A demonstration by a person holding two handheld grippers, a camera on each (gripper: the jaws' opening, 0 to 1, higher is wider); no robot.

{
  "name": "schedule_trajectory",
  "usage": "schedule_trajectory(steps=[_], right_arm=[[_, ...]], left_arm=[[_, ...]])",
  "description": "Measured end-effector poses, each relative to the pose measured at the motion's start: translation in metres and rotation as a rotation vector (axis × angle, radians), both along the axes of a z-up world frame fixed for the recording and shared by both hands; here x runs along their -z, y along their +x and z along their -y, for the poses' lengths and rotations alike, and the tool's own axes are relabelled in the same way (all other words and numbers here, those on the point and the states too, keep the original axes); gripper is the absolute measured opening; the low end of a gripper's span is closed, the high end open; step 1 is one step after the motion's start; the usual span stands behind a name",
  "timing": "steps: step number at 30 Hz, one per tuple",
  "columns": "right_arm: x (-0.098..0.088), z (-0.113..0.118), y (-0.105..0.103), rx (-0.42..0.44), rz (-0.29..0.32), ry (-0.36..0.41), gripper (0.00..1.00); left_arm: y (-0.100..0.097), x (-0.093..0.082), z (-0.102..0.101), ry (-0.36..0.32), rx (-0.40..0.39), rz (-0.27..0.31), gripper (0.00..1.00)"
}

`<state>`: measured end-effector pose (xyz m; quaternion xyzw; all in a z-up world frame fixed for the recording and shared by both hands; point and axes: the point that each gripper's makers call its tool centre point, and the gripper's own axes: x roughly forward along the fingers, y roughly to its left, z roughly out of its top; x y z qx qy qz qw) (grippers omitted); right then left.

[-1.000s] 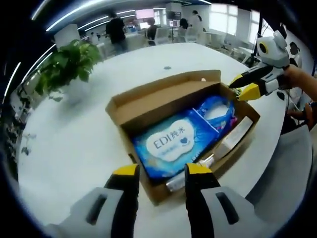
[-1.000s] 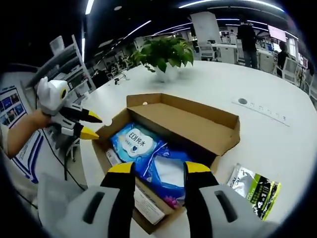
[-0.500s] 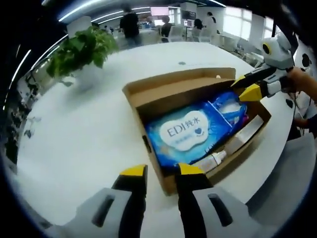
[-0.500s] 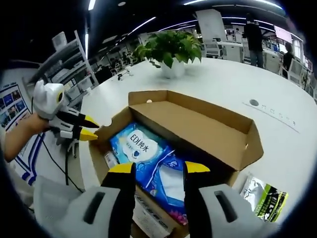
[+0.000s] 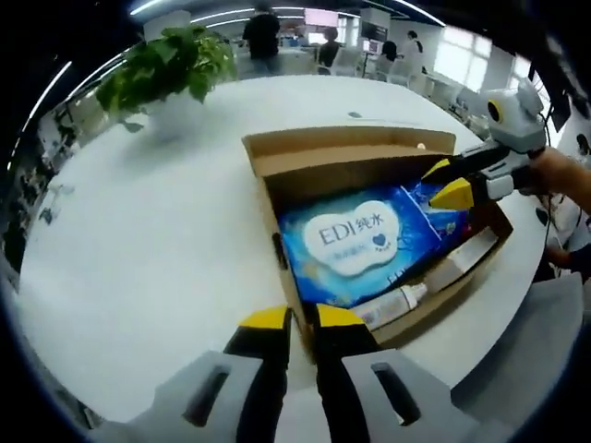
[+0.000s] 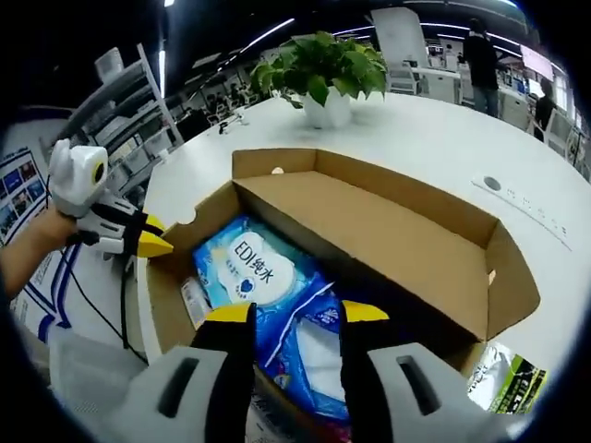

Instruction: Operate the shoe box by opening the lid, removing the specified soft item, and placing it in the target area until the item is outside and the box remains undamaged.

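Observation:
The brown shoe box [image 5: 277, 198] lies on the white table with its lid [image 6: 369, 231] folded back. Inside lie a blue EDI wet-wipes pack [image 5: 355, 240] [image 6: 249, 268], a second soft blue pack [image 6: 314, 341] [image 5: 434, 208] and a white tube [image 5: 392, 303]. My left gripper [image 5: 302, 318] has its jaws drawn close on the box's near corner wall; in the right gripper view it [image 6: 157, 237] sits at the box's left corner. My right gripper [image 6: 297, 314] is open, hovering over the second blue pack. In the left gripper view it [image 5: 448, 182] hangs above the box's right end.
A potted plant [image 5: 175, 69] [image 6: 323, 69] stands on the table beyond the box. A green-and-black packet [image 6: 508, 378] lies beside the box's right end. A round cable port [image 6: 492, 183] sits in the tabletop. People stand far behind. The table's edge runs close to the box.
My left gripper's jaws have narrowed from wide open to nearly together around the box's corner wall. My right gripper has come lower and nearer over the blue packs.

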<state>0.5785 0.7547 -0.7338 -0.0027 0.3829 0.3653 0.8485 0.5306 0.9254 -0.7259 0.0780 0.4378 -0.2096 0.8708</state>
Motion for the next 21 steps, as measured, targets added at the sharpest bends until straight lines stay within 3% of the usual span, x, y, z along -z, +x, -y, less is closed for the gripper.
schedule_trajectory(steps=[21], right_arm=[[0.024,-0.019,0.018,-0.058,-0.02,-0.077,0.29]], left_arm=[[0.003,0.004,0.0,-0.005,-0.005,-0.007,0.07]])
